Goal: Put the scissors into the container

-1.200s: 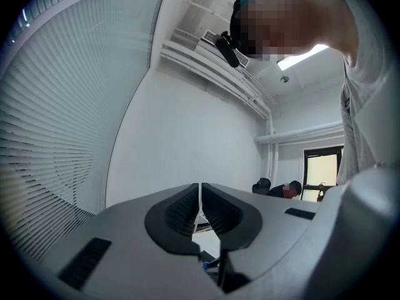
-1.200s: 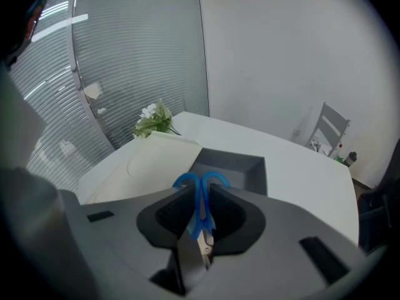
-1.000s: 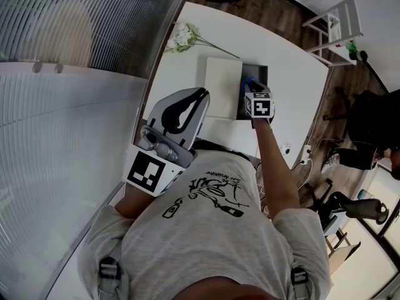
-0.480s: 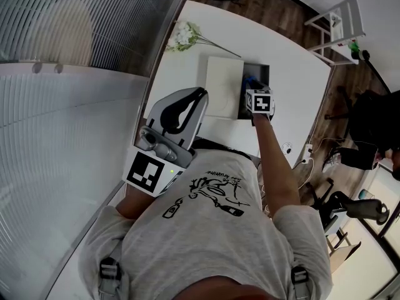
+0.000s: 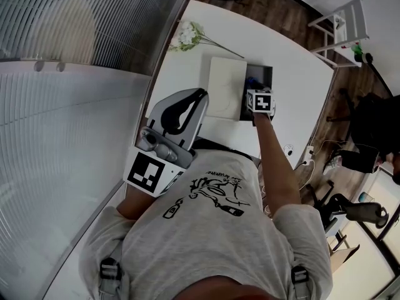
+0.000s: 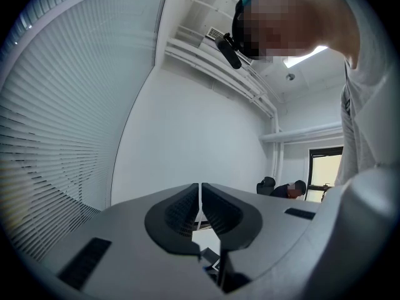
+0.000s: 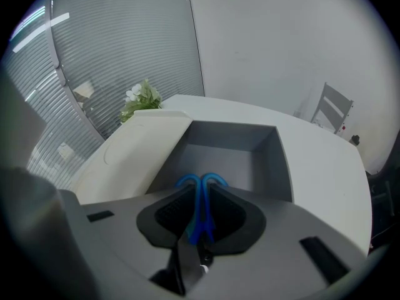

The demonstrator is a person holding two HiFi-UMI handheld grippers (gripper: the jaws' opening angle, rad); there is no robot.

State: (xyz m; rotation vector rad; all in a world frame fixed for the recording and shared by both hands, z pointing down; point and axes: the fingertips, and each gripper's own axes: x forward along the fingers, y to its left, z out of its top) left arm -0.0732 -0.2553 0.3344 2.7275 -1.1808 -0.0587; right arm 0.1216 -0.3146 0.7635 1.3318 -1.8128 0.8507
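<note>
Right gripper [image 7: 200,190] has edged slightly further over the white table [image 7: 319,161] than a second ago. It hangs above the one open grey rectangular container [image 7: 284,161], clamped on the single pair of blue-handled scissors [image 7: 199,208]. The two handle loops show against the container's grey floor. One flat white lid [image 7: 144,149] lies against the container's left side, and one bunch of white flowers [image 7: 140,99] lies further left. Left gripper [image 6: 200,192], held well back from the container, is clenched on nothing.

Right tongs [image 5: 255,91] above grey container [image 5: 267,75]
</note>
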